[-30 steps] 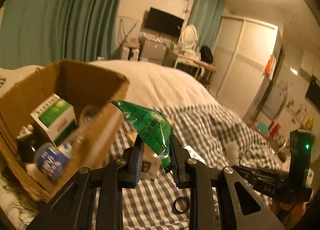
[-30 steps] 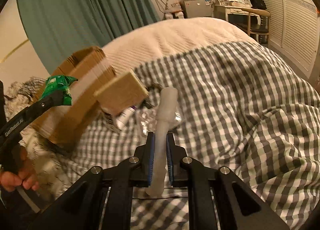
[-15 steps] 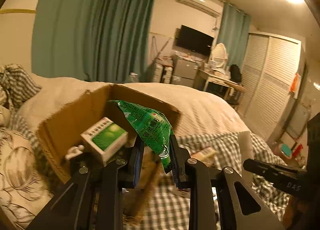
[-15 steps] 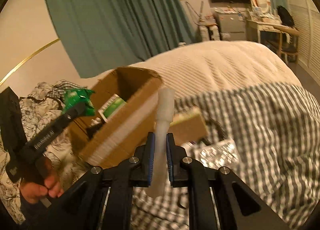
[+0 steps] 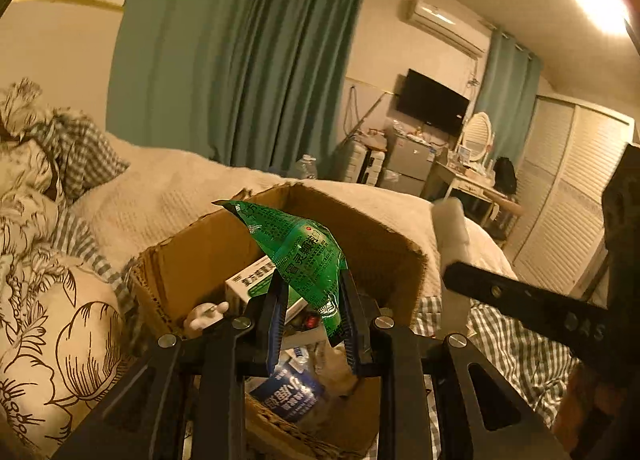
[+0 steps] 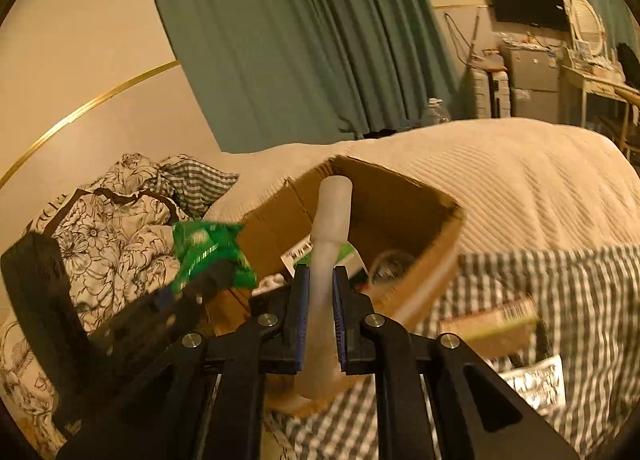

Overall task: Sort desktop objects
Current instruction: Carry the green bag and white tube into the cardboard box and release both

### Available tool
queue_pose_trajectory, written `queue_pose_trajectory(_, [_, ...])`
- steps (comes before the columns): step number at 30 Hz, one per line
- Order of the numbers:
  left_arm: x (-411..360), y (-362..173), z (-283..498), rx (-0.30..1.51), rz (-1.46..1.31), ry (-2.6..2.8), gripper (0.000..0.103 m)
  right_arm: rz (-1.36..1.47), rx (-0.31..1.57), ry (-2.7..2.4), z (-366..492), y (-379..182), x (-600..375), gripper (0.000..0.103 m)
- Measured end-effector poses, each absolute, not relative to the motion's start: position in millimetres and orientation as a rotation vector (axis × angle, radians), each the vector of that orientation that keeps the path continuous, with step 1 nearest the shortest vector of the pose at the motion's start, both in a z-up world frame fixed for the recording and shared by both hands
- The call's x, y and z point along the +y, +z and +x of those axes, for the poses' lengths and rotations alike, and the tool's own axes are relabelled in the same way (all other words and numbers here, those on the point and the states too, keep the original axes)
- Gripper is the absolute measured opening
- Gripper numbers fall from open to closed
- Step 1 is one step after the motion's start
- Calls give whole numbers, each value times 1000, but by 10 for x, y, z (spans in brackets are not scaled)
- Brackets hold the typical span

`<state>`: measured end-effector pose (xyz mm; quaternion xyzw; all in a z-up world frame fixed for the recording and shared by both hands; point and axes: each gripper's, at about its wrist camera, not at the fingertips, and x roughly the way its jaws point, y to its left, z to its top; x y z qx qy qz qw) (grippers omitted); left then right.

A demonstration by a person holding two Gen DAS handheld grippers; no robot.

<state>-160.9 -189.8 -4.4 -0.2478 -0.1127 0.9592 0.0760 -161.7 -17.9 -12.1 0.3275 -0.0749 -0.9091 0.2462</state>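
My left gripper (image 5: pixel 312 284) is shut on a green foil sachet (image 5: pixel 298 248) and holds it over the open cardboard box (image 5: pixel 192 260). The box holds a green-and-white carton (image 5: pixel 250 286), a blue-labelled bottle (image 5: pixel 288 394) and other small items. My right gripper (image 6: pixel 320 276) is shut on a white tube (image 6: pixel 332 212) that points up over the box (image 6: pixel 404 200). The sachet (image 6: pixel 208 256) and the left gripper show at the left of the right wrist view. The tube (image 5: pixel 450 232) shows at the right of the left wrist view.
The box lies on a bed with a cream blanket (image 6: pixel 520 188) and a grey checked cover (image 6: pixel 580 292). Floral pillows (image 5: pixel 48 320) lie left of the box. A small carton (image 6: pixel 488 324) and a blister pack (image 6: pixel 536 380) lie on the checked cover, right of the box.
Both grippers have moved left and over the box, each still holding its item. The box now lies under both grippers.
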Motion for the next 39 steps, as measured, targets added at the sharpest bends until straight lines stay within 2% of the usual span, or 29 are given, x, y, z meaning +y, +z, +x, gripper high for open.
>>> queue_pose_trajectory(2, [-1929, -97, -1644, -342, -770, 2887, 25, 909, -184, -2477, -1729, -137, -272, 11])
queue_pose_trajectory(5, [-1933, -173, -1689, -337, -811, 2887, 25, 957, -178, -2492, -1903, -173, -351, 16])
queue_pose_trajectory(6, [-1930, -190, -1697, -333, -819, 2888, 28, 976, -181, -2494, -1939, -172, -355, 28])
queue_pose_trajectory(7, [-1915, -205, -1705, -323, -835, 2889, 39, 991, -191, -2489, -1969, -169, -346, 45])
queue_pose_trajectory(8, [-1907, -214, -1711, -321, -841, 2888, 52, 989, -204, -2491, -1977, -155, -295, 54])
queue_pose_trajectory(9, [-1907, -225, -1715, -325, -847, 2894, 88, 981, -213, -2505, -1969, -125, -239, 62])
queue_pose_trajectory(10, [-1904, -229, -1702, -332, -852, 2916, 103, 971, -209, -2523, -1956, -83, -181, 62])
queue_pose_trajectory(19, [-1744, -131, -1513, -354, -800, 2920, 103, 925, -165, -2731, -1480, 96, 749, 63])
queue_pose_trajectory(25, [-1093, -91, -1260, -235, -790, 2747, 103, 976, -98, -2886, -946, -164, 1476, 63])
queue_pose_trajectory(30, [-411, -508, -1070, -164, -911, 2547, 103, 1042, -154, -2991, -597, -479, 2061, 63])
queue_pose_trajectory(36, [214, -1205, -1049, 165, -1083, 2418, 103, 1145, -253, -2970, -547, -896, 2344, 63])
queue_pose_trajectory(39, [233, -1454, -1160, 142, -1191, 2317, 103, 1161, -229, -2943, -558, -1018, 2314, 63])
